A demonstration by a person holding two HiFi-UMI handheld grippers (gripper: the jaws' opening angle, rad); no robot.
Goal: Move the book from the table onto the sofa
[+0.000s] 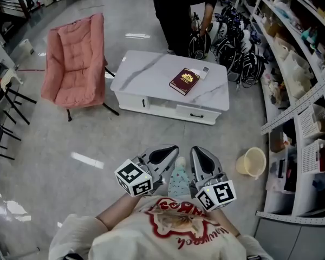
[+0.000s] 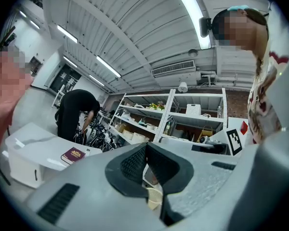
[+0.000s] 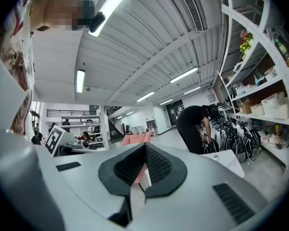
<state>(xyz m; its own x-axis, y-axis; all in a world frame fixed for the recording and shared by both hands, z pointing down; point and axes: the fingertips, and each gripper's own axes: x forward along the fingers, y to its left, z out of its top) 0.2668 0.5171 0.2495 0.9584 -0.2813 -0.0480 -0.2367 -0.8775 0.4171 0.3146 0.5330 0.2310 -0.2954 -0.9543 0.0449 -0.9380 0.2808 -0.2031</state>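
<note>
I see a glossy grey floor (image 1: 70,140), white shelves (image 1: 300,104) crowded along the right side, and strip lights (image 2: 187,8) on a ribbed white ceiling (image 2: 111,23).

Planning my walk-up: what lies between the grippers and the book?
Head view: between the left gripper, the right gripper and the book lie only bare floor and the front of the table; the bucket stands aside.

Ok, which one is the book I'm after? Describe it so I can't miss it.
Find the low white table in the middle of the floor, right of the pink chair in the head view. On its right half lies the book, dark red with a gold emblem, the only dark thing on that pale top.
</note>
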